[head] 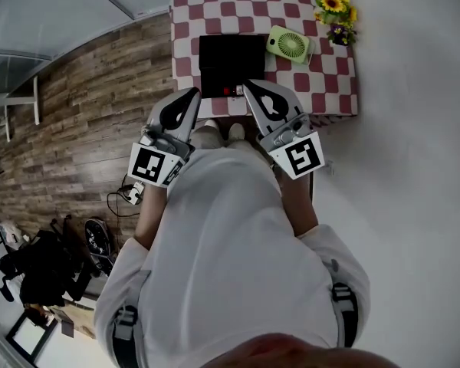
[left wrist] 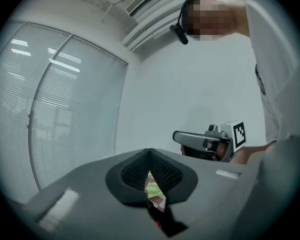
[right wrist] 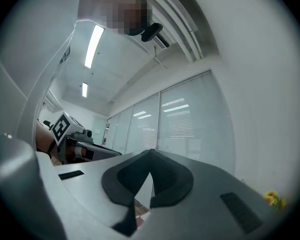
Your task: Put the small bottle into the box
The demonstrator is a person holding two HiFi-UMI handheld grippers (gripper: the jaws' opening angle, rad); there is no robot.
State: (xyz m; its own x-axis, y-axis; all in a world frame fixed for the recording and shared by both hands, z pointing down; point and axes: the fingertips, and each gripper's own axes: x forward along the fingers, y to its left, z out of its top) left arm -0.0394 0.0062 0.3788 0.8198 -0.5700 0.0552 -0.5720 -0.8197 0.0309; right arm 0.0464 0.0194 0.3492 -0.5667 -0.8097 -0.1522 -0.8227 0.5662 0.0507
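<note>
Toward the checkered table [head: 339, 69], left gripper [head: 190, 98] and right gripper [head: 253, 93] point, closed.

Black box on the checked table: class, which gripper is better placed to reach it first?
Right, narrowly. In the head view the right gripper, fingers shut, points at the near edge of the black box; the left gripper sits off its left corner. Both are empty.

Office with window blinds [left wrist: 65, 114], ceiling striplights [right wrist: 93, 43]
</note>
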